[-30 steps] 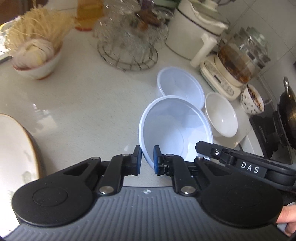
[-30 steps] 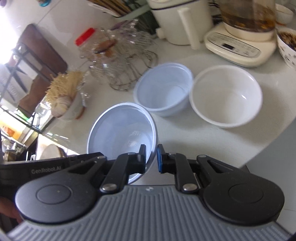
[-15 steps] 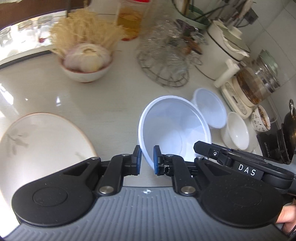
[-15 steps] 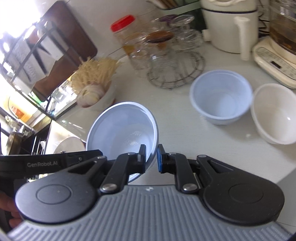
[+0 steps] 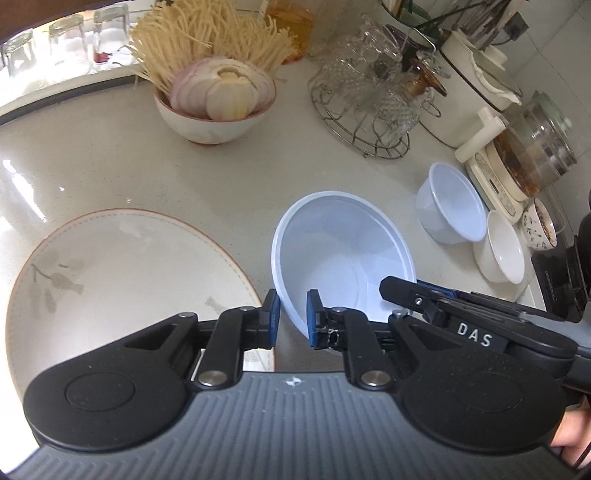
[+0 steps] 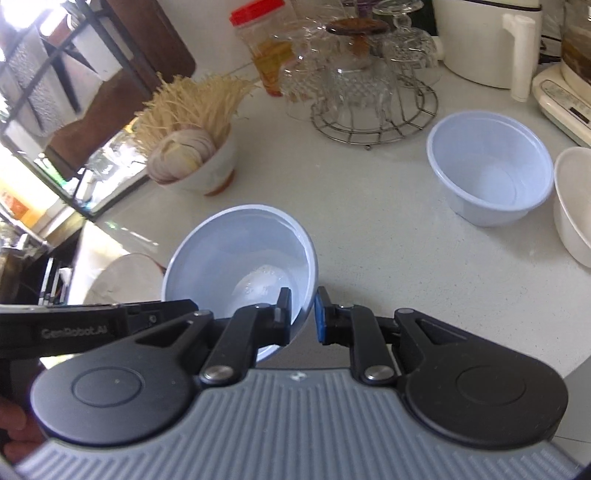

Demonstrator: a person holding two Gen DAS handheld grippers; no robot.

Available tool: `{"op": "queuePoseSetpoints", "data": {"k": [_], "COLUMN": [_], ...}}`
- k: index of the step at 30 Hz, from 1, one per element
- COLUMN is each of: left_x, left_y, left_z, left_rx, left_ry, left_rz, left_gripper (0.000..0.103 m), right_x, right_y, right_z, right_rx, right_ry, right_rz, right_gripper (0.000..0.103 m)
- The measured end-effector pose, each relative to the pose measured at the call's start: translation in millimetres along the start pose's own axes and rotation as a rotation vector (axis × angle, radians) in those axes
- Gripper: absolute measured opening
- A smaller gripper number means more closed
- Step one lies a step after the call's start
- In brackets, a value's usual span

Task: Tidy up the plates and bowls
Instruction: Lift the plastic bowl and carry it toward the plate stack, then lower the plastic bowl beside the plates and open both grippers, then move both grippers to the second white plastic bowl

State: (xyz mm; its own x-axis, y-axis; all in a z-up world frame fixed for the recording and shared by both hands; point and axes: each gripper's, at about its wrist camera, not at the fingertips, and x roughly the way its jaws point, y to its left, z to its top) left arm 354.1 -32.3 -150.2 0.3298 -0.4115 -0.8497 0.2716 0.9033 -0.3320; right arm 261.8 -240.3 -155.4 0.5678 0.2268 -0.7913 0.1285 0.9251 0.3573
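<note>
A pale blue bowl [image 5: 341, 258] is held tilted above the surface [image 5: 110, 173] at frame centre, its rim clamped by the left hand-held gripper [image 5: 291, 319] and the right hand-held gripper [image 6: 303, 315]. It has not yet been set down; a second blue bowl [image 6: 489, 168], a white bowl [image 5: 504, 247] and the large plate [image 5: 122, 273] lie separately, so most sorting is judged undone.

I see a pale speckled worktop [image 5: 110, 162]. At the back stands a wire rack [image 5: 364, 122] holding upturned glasses, just beside a red-lidded jar [image 6: 264, 48]. I spot a white kettle [image 6: 484, 40] beside a glass brewer [image 5: 532, 162] on its cream base. Cut onion [image 5: 225, 90] and enoki mushrooms [image 5: 203, 35] sit together at left.
</note>
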Motion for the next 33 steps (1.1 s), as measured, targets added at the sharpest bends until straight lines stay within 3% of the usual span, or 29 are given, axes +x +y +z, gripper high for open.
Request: {"op": "queuePoseSetpoints", "data": {"k": [18, 20, 21, 23, 24, 33], "left_x": [22, 21, 19, 13, 11, -19], "left_y": [-1, -1, -1, -6, -9, -23], "left_z": [11, 13, 14, 15, 16, 25], "left_rx": [0.06, 0.044, 0.03, 0.048, 0.065, 0.113], "left_ry": [0.029, 0.043, 0.04, 0.017, 0.01, -0.048], "left_rz": [-0.019, -0.041, -0.06, -0.047, -0.031, 0.004], "left_gripper": [0.017, 0.039, 0.044, 0.054, 0.055, 0.057], "right_x": [16, 15, 15, 11, 8, -22], "right_y": [-6, -7, -9, -10, -10, -4], "right_z": [-4, -2, -1, 1, 2, 16], "right_rx": [0.085, 0.101, 0.112, 0.13, 0.133, 0.097], "right_ry": [-0.006, -0.003, 0.0, -0.003, -0.01, -0.065], "right_rz": [-0.063, -0.055, -0.049, -0.04, -0.034, -0.041], "right_gripper": [0.017, 0.018, 0.019, 0.049, 0.056, 0.058]}}
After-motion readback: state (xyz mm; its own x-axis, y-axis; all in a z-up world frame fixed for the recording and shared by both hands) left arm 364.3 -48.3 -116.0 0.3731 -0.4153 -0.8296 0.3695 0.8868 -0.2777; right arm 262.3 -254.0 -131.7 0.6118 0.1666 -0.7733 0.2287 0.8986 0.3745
